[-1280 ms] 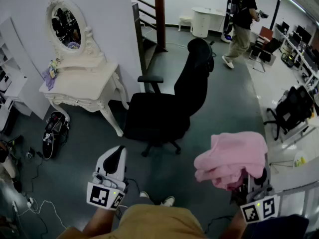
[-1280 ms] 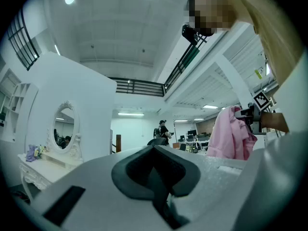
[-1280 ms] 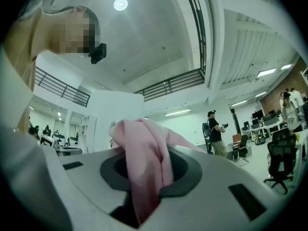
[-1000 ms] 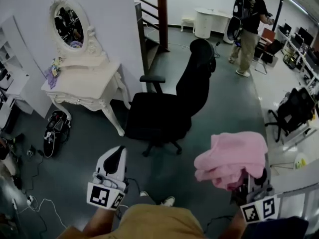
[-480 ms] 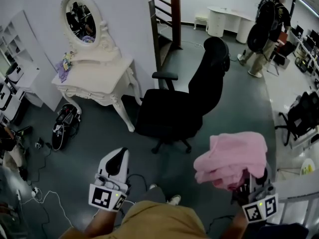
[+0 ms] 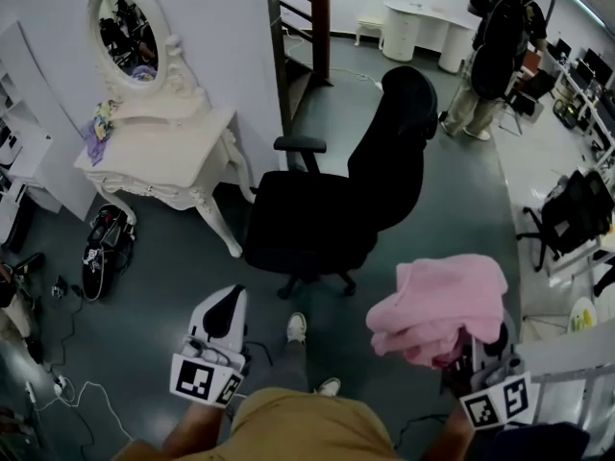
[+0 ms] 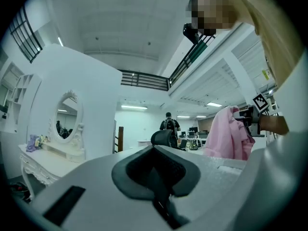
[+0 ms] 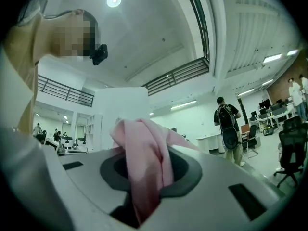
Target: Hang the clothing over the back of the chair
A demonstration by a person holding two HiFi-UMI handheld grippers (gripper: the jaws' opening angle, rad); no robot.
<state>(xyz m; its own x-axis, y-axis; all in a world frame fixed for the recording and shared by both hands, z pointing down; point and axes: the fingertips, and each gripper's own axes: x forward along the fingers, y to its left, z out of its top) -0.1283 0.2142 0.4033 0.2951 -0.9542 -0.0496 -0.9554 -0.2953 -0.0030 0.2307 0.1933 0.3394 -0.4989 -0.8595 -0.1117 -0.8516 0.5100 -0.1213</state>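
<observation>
Clothing, pink and bunched, is clamped in my right hand-held gripper at near right; the chair back stands far and slightly left, nearer it than my closed, empty left hand-held gripper.

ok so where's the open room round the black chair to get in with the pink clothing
The floor right of the chair back is bare, up to the black chair at the right edge. The chair seat is bare too. Crowded: the dressing table stands close on the seat's left, with a bag and cables on the floor beside it.
</observation>
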